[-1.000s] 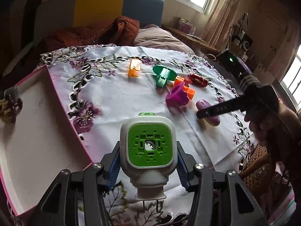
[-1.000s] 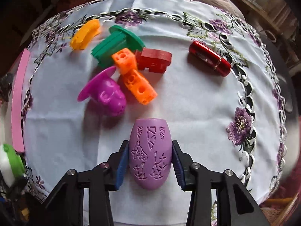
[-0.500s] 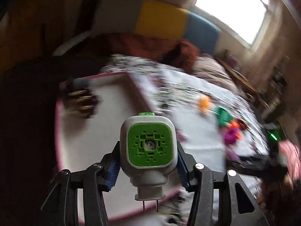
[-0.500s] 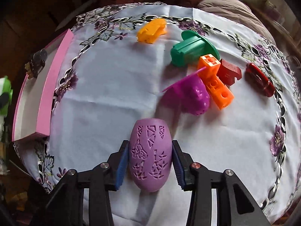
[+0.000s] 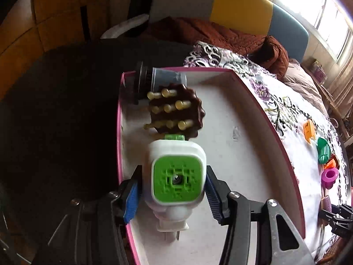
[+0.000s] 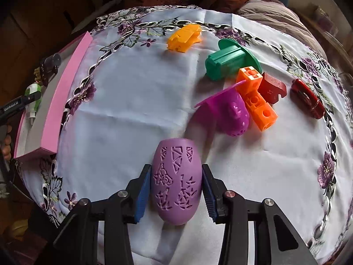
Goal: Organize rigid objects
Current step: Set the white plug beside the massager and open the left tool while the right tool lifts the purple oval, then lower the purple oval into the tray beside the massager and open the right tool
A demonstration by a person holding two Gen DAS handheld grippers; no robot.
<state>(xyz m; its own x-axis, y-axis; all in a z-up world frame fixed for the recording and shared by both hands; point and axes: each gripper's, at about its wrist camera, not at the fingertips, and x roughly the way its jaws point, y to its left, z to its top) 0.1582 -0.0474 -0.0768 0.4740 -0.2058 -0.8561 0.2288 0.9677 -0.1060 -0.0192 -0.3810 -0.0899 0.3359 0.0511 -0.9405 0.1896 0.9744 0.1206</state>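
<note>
Left wrist view: the left claw (image 5: 176, 195) grips a white plug-in device with a green face (image 5: 177, 177) between its blue pads, low in the frame, over the pink-rimmed white tray (image 5: 247, 145). Just above it in the tray lie a brown studded massager (image 5: 176, 110) and a dark cylinder (image 5: 158, 81). Right wrist view: the right claw (image 6: 176, 190) clasps a lilac patterned egg-shaped piece (image 6: 176, 183) at lower centre, above the embroidered white tablecloth (image 6: 123, 114); other coloured plastic pieces lie at upper right.

The right claw (image 6: 176, 187) grips a purple patterned egg (image 6: 176, 183) above the tablecloth (image 6: 132, 110).
</note>
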